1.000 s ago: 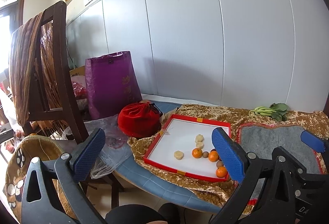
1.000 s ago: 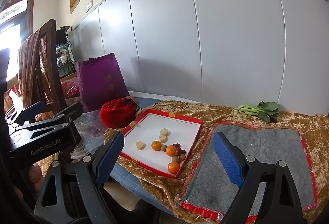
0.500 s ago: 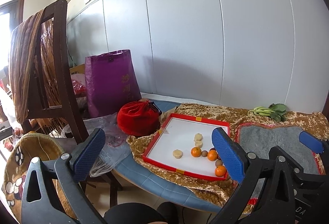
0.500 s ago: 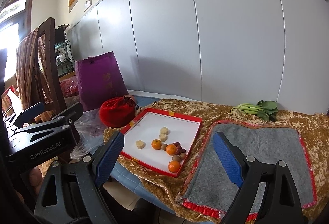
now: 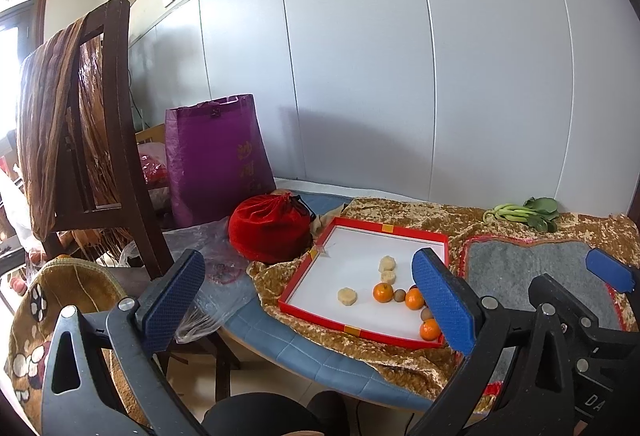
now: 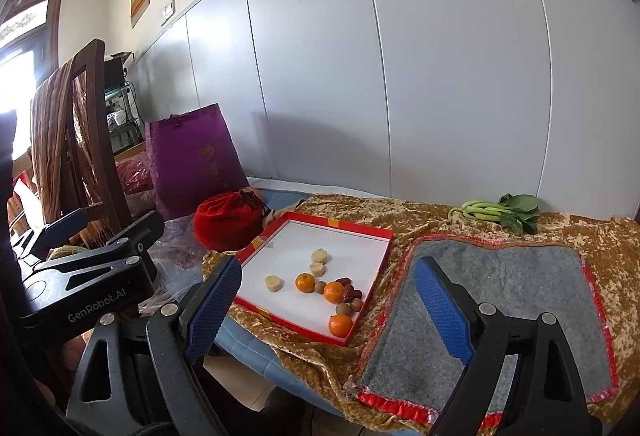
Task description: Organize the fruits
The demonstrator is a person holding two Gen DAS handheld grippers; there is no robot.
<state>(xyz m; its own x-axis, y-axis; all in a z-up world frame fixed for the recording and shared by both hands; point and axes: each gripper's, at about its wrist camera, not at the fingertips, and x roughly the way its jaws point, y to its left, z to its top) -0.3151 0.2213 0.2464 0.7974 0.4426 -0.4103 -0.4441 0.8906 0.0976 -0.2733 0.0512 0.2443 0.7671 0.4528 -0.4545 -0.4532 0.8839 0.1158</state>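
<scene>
Nothing moved; fruits (image 6: 325, 286) beyond right gripper (image 6: 328, 302) fingers (image 6: 442, 310).

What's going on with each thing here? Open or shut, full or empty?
Left gripper: open, empty.
Right gripper: open, empty.
Red tray: open, fruit loose inside.
Red pouch: drawn shut.
Purple bag: upright.
Grey mat: flat, bare.
Greens: lying on the cloth.
</scene>
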